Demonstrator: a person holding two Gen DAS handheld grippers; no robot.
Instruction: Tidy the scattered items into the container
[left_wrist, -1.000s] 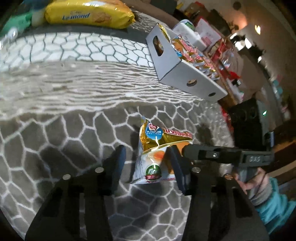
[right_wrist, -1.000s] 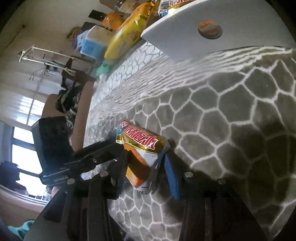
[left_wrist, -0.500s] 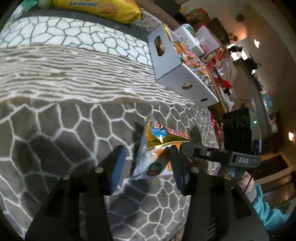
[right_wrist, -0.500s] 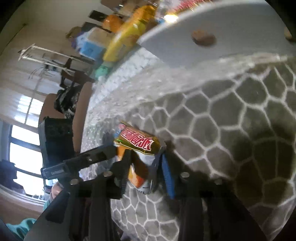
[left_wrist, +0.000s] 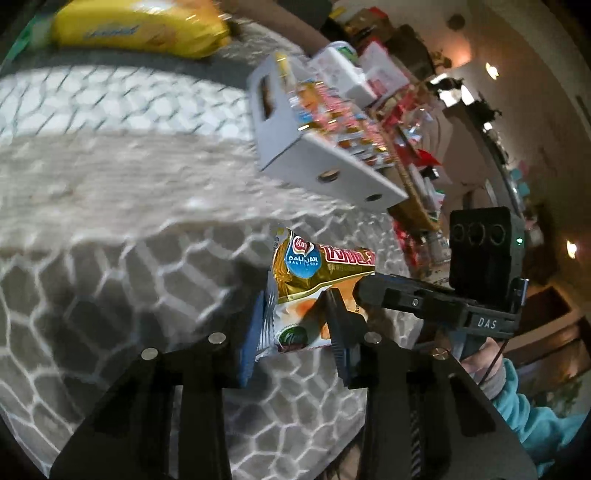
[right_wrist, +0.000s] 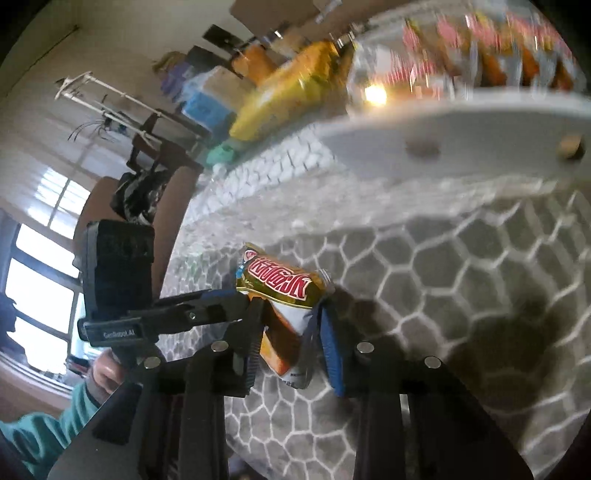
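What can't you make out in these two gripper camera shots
- Left wrist view: lower end of the snack packet hidden behind the left gripper fingers.
- Right wrist view: packets inside the white box smeared by motion blur; box cut off by the frame edge.
- Both views: small packet print unreadable.

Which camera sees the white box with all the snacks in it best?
The left wrist view. There the white box shows whole: end wall with handle hole, long side with round holes, and packets inside. The right wrist view shows only its blurred long wall with packets above, cut off at the picture's edge.
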